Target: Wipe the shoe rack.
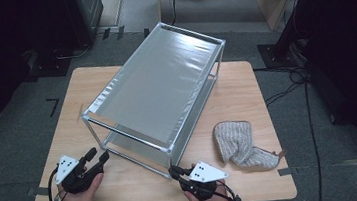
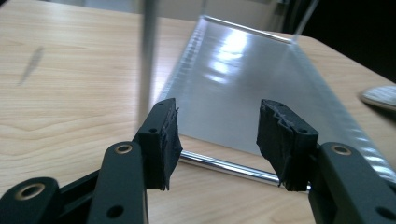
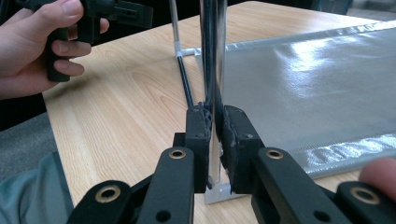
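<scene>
Right gripper (image 1: 174,171): nearest edge of the table, jaws clamped tight on the rack's near right upright post (image 3: 214,70), low down by its foot; in the right gripper view the chrome tube runs straight up between the pads.
Left gripper (image 1: 98,156): near left, jaws standing apart with nothing between them; in the left gripper view the lower front rail (image 2: 229,167) lies just beyond the pads (image 2: 169,135), not touched.
Left hand (image 3: 35,44): seen across the table from the right gripper view, wrapped round its handle.
Rack (image 1: 158,90): two-tier metal frame with grey fabric shelves, standing on the wooden table (image 1: 247,108) at a slant, running from near the grippers toward the far edge.
Cloth (image 1: 241,146): grey knitted piece lying right of the rack, apart from it, untouched.
Step in hand: judged, the rack is being gripped at its near end for shifting or turning; only one side is secured.
Next move: likely calls for the left jaws to go forward onto the near left post or front rail and close before any pull.
Writing: no brand, label or lettering readable; white dots on the grey gripper plates are all that shows.
</scene>
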`<state>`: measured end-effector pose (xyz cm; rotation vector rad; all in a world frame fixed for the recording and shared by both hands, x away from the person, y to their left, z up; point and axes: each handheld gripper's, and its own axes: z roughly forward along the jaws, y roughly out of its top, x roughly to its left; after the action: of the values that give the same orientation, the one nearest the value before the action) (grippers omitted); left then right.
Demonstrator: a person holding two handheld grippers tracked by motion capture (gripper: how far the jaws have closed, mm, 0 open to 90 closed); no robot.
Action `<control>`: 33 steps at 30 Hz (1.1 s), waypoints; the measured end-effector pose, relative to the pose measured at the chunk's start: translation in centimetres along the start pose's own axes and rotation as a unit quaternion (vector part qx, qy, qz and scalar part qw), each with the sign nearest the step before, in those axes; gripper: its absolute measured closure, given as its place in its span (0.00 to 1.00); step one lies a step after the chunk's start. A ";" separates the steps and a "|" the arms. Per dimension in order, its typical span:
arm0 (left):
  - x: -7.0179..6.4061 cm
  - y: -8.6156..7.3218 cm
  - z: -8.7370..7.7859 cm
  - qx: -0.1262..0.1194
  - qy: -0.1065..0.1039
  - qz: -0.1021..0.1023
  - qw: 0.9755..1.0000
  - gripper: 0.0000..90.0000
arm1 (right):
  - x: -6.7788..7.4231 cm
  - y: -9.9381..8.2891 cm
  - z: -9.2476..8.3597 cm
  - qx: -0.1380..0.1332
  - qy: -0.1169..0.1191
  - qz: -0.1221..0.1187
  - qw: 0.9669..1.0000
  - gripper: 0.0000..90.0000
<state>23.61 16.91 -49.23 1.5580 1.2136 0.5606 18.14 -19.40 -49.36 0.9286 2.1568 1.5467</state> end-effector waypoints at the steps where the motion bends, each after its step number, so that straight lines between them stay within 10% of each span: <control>1: 0.2 0.1 0.3 0.002 0.015 -0.001 1.000 0.52 | -0.1 -0.1 -0.3 0.001 -0.004 0.000 1.000 0.91; 16: 1.7 1.1 3.9 0.008 0.027 -0.002 1.000 0.63 | -0.8 -1.4 -2.6 0.010 -0.050 0.017 0.999 0.95; 23: 1.9 1.2 4.6 0.014 0.007 0.010 1.000 0.86 | -0.6 -1.7 -2.5 0.008 -0.040 0.030 0.999 0.66; 33: 1.0 0.8 3.7 0.025 -0.014 0.049 0.998 0.88 | -0.4 -1.2 -1.6 0.007 -0.069 0.033 0.997 0.89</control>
<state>27.34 16.27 -50.06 1.6683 1.1424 0.5727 17.07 -21.05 -49.99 1.0887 2.0619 1.4534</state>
